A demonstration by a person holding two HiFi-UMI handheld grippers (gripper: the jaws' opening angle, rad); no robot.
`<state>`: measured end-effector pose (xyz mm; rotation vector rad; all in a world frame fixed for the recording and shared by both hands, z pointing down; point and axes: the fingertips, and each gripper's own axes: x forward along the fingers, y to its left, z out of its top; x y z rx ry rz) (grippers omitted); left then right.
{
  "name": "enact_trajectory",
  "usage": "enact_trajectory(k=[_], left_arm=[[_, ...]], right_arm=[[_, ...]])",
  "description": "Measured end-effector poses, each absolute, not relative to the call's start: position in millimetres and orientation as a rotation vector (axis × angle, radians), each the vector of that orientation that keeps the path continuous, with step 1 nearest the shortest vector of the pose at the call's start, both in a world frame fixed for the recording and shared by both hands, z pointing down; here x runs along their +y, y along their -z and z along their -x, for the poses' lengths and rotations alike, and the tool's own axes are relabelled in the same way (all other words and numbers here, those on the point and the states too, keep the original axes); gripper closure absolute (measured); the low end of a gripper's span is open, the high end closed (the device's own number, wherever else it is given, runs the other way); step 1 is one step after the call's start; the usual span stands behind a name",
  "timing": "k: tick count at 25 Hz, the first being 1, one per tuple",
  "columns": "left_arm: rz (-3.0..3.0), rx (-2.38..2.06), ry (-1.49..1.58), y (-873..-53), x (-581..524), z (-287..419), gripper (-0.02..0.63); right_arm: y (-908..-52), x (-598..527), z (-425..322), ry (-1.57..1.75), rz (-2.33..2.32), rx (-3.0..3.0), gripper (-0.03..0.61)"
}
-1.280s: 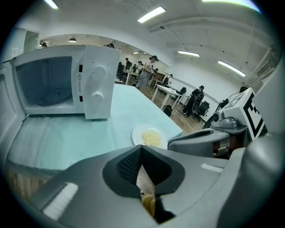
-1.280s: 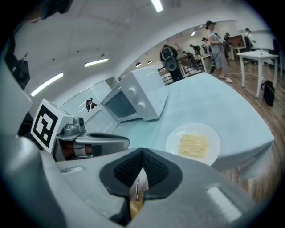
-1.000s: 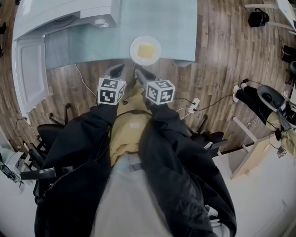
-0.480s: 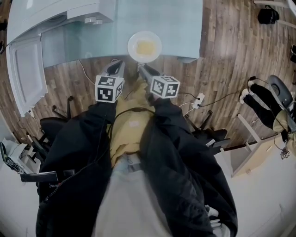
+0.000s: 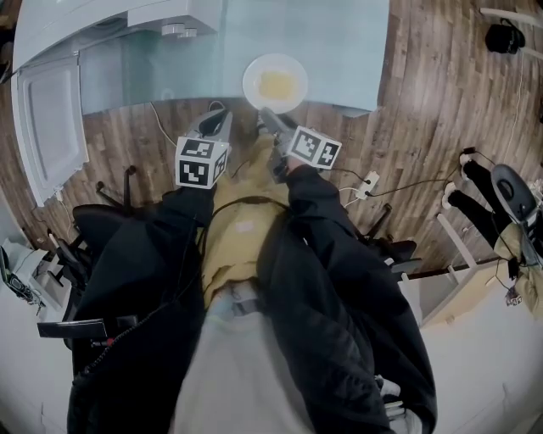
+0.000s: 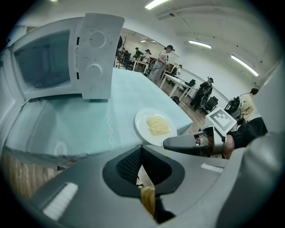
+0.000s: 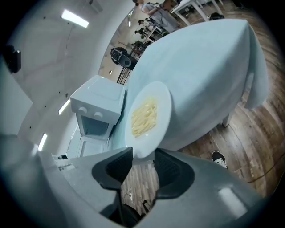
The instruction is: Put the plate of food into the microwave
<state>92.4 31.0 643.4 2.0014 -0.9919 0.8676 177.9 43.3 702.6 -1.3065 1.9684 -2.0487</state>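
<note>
A white plate of pale noodles (image 5: 275,83) sits at the near edge of the table under a light blue cloth (image 5: 339,42). The white microwave (image 5: 127,17) stands at the table's left with its door (image 5: 47,119) swung open. My right gripper (image 5: 265,115) has reached the plate's near rim. In the right gripper view the plate (image 7: 147,116) has its rim between the gripper's (image 7: 143,156) opening jaws, and the pads do not press on it. My left gripper (image 5: 218,117) hangs just short of the table edge, left of the plate (image 6: 156,127), shut and empty.
Black office chairs (image 5: 93,237) stand on the wooden floor to my left. A power strip with cables (image 5: 361,186) lies on the floor to the right. The microwave (image 6: 62,58) is about one plate's width left of the plate. People stand at desks (image 6: 160,58) far behind.
My right gripper has moved forward to the plate's near rim. The left gripper has stayed near the table edge.
</note>
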Motion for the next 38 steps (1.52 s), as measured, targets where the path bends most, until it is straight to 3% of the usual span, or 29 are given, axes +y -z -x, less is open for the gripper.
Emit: enact_trajectory(k=[6, 8, 15, 27, 38], left_arm=[[-1.972, -1.028, -0.848, -645.3, 32.7, -75.2, 0.618], [-1.964, -1.039, -0.840, -645.3, 34.1, -69.3, 0.618], [-1.934, -1.077, -0.785, -642.0, 36.2, -50.5, 0.618], [-1.848, -1.227, -0.651, -636.6, 17.9, -30.1, 0.618], [-1.733, -1.439, -0.515, -621.7, 26.5, 79.2, 0.618]], right_arm=[[-708.7, 28.4, -178.9, 2.071, 1.224, 1.798, 0.453], [-706.5, 25.9, -175.8, 2.075, 1.169, 1.729, 0.516], [-701.4, 27.3, -173.9, 2.050, 1.072, 1.571, 0.568], [-679.4, 14.6, -134.1, 2.105, 0.804, 1.756, 0.569], [-654.0, 11.5, 0.7, 2.191, 0.610, 1.913, 0.569]])
